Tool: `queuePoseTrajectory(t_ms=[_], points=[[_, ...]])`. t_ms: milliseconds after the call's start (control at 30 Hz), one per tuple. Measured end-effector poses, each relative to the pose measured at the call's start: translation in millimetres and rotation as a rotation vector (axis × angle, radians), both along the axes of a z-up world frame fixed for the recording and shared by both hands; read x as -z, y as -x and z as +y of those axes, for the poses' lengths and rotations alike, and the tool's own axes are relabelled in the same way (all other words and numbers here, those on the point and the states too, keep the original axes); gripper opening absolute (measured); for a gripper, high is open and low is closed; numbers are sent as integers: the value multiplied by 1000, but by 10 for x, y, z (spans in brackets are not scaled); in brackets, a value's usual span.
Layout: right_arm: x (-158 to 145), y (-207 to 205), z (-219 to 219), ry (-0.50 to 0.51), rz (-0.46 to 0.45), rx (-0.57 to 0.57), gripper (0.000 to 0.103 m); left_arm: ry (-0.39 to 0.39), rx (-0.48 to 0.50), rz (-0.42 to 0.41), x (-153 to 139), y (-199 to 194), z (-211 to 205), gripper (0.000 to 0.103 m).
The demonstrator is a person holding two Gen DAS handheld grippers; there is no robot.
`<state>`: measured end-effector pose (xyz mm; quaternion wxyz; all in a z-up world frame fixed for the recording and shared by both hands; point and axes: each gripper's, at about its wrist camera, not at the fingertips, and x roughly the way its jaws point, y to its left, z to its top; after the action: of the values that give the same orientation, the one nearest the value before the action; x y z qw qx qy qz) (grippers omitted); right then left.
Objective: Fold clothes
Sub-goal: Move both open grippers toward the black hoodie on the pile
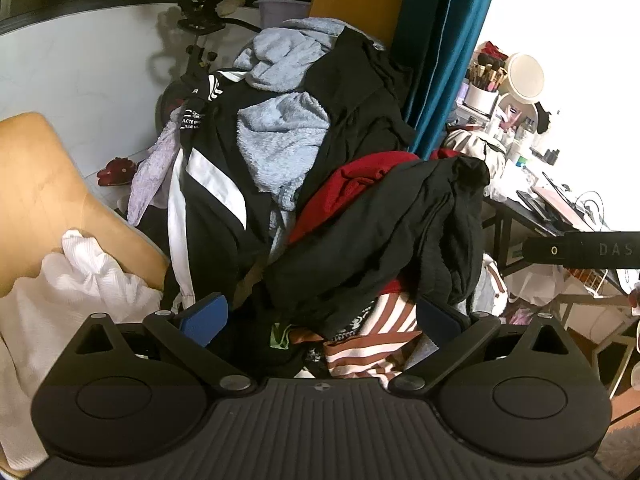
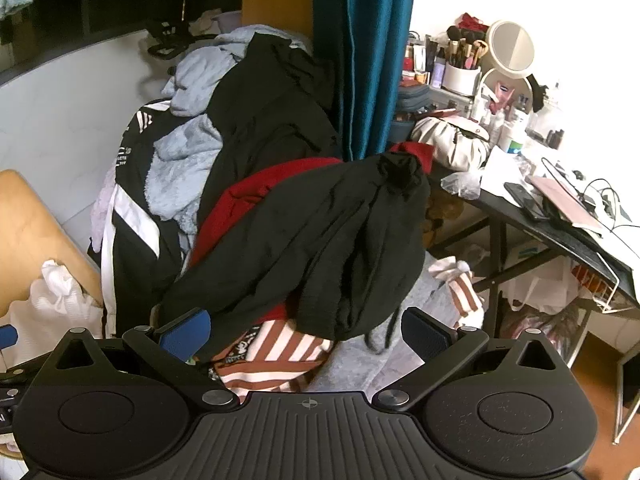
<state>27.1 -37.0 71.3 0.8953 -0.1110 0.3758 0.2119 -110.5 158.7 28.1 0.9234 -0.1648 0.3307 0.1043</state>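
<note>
This was a lived-in bedroom or dressing corner of a home. A heap of clothes point(image 2: 280, 184) stood piled high in the middle, with a teal curtain point(image 2: 368, 52) hanging behind it. To the right, a black table point(image 2: 532, 228) was crowded with a round vanity mirror point(image 2: 512, 50), a cup of makeup brushes point(image 2: 464, 66), bottles and a phone. An exercise bike point(image 1: 196, 40) stood against the white wall, and a tan chair point(image 1: 40, 184) held white laundry.

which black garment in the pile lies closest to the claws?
The plain black garment draped over the red one, hanging just ahead of both claws; the white-striped black jacket lies farther left.
</note>
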Motion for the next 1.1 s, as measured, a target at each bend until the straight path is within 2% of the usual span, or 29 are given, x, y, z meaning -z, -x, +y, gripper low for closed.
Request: queuePoseTrajectory(t_ms=[567,833,967,1100], points=[[74,321,498,-48,18,67,102,-39,20,31,28,152,635,102],[102,343,450,-66,30,142,102,-112,23,-3,-72,134,700,102],[111,337,402,-69,24,151,102,-105,3,-29,-112,108,766,102],[132,312,348,-82,20,163,102,-90,15,-10,-67,35,748,102]])
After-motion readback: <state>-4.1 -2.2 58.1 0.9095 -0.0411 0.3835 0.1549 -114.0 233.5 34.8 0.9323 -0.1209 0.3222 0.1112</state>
